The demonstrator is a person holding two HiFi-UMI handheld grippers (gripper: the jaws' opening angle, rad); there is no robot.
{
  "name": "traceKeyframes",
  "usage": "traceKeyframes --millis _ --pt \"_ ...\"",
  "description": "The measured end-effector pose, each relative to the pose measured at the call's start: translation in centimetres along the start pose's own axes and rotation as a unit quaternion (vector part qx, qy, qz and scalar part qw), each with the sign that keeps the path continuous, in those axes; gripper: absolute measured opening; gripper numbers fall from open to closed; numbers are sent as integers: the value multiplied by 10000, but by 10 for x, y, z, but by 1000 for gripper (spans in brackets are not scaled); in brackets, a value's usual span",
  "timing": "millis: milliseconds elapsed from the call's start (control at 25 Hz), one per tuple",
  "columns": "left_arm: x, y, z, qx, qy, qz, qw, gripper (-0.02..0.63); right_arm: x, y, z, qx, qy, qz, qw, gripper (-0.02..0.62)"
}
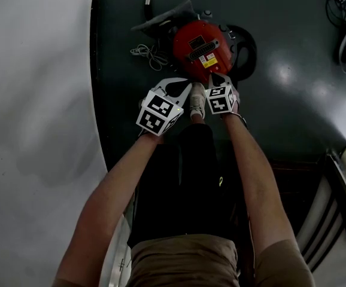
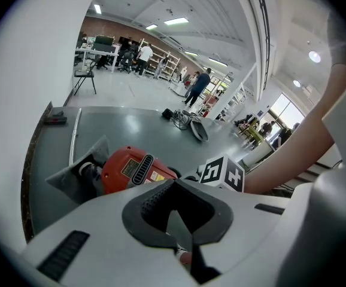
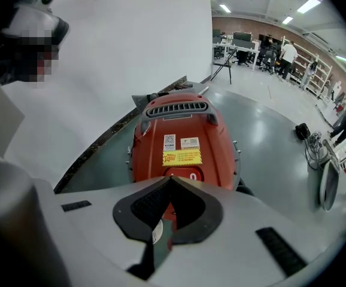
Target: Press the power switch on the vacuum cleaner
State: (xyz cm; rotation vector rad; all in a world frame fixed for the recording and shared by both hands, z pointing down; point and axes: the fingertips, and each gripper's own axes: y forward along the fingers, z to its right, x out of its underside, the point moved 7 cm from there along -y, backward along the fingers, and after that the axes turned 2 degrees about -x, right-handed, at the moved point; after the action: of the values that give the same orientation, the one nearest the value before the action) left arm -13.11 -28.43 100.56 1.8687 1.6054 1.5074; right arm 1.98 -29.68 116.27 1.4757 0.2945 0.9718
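- Pointing the right gripper, jaws together and empty, at the power switch on the red vacuum cleaner; contact unclear.
- Holding the left gripper just beside it, jaws likewise together, gripping nothing.
- Standing on the dark floor, cleaner near the shoe.

left tongs closed, red vacuum cleaner just beyond them.
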Motion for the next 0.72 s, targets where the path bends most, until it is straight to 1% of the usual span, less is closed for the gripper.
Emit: traceKeyframes --millis 120,280,400,560,720 --pt "2 3 -1 14 3 -21 10000 6 1 3 0 -12 29 -34 10000 11" --pt "5 9 -5 0 -4 -69 10000 6 1 4 0 -12 56 78 10000 11" --pt "5 13 -7 3 18 -95 10000 6 1 4 1 8 150 60 9999 11" --pt "3 15 -9 -1 82 -147 9999 6 1 4 0 53 412 68 9991 11" --pt "1 12 -7 -30 128 -146 9998 6 4 4 -2 -9 846 112 9963 11"
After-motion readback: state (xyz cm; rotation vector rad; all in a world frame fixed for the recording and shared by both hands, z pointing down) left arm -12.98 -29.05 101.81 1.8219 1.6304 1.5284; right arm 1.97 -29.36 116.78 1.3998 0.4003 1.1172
